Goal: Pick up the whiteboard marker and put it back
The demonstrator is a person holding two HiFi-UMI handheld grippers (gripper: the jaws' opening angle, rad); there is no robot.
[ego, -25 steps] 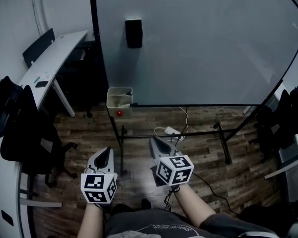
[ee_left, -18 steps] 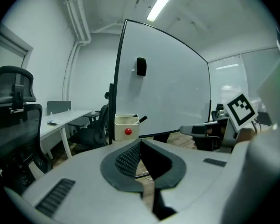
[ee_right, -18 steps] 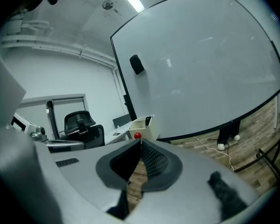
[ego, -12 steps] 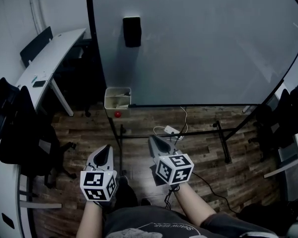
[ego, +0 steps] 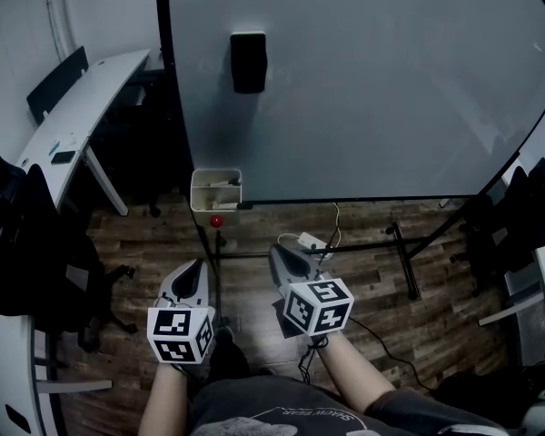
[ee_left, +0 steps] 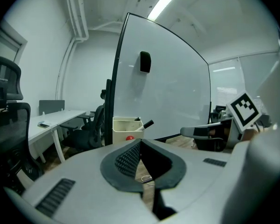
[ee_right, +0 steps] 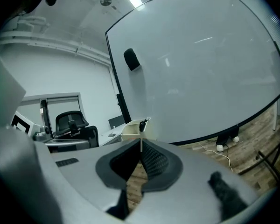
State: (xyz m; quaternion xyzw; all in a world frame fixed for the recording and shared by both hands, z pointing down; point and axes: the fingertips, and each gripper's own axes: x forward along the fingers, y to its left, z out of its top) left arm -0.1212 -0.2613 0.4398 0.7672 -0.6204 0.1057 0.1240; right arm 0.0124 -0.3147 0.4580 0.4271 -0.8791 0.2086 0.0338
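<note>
Closing in on the tray (ego: 215, 202) at the whiteboard's (ego: 391, 80) lower left corner, keeping left gripper (ego: 197, 267) and right gripper (ego: 275, 252) pinched shut and empty, nearing the whiteboard marker (ee_left: 147, 123).

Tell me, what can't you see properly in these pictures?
Head view: things inside the white box are too small to name.
Head view: the red thing under it is too small to identify.
Head view: the whiteboard is cut off by the top edge.
Left gripper view: the left tool hides most of the floor.
</note>
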